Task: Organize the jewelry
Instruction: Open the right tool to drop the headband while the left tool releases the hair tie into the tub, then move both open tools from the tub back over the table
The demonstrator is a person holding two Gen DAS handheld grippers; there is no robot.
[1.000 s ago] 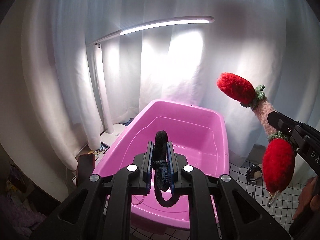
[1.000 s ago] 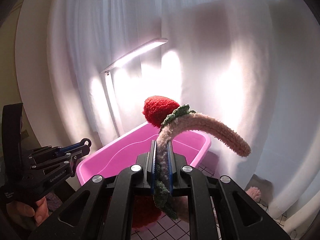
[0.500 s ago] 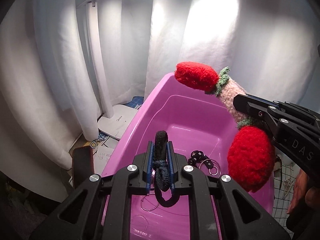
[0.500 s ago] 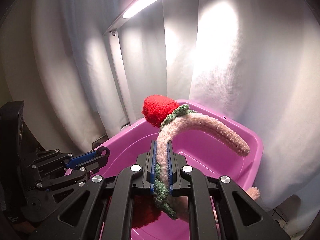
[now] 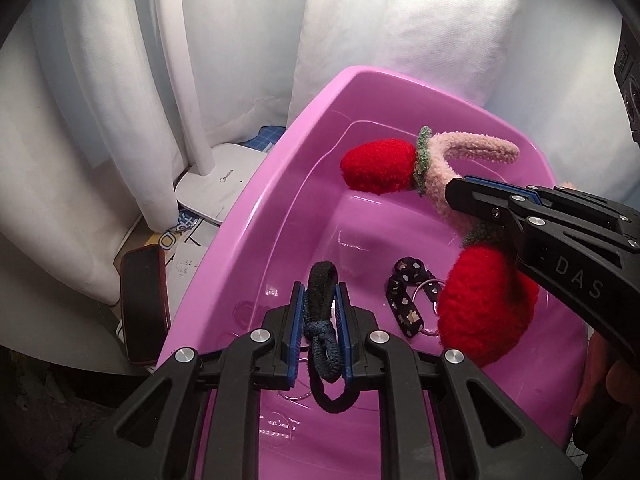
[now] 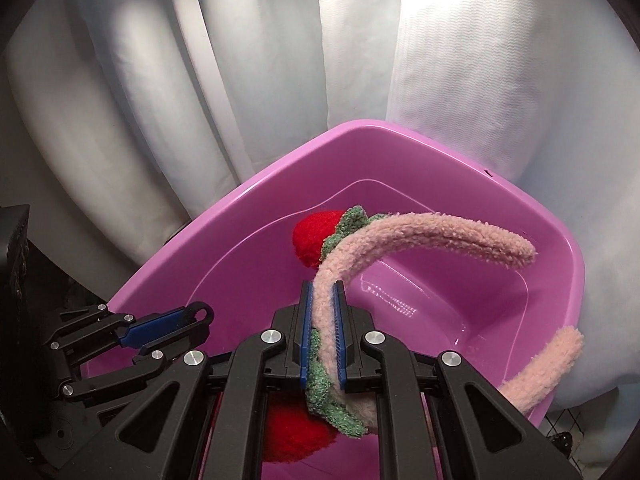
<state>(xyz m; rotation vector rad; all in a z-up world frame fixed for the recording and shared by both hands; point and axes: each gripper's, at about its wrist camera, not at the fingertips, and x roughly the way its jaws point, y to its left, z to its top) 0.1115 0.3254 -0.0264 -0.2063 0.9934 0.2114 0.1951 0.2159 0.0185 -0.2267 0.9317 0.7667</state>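
Left tongs (image 5: 319, 320), over the pink tub (image 5: 280, 184): jaws opening, black hair tie (image 5: 322, 300) between the pads, which may snag on them instead of dropping. Right tongs (image 6: 323, 332): clenched on my strawberry headband (image 6: 420, 240), hanging above the tub. Released here, its springy arc could catch the rim and tip out.

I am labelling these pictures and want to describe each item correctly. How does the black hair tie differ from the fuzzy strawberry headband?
The black hair tie is a small, thin, knotted loop; the strawberry headband is a long, thick, open arc. The hair tie is plain black; the headband is pale pink with red plush strawberries and green leaves. The left gripper has the hair tie between its opening jaws; the right gripper stands shut on the headband. Both hang over the pink tub.
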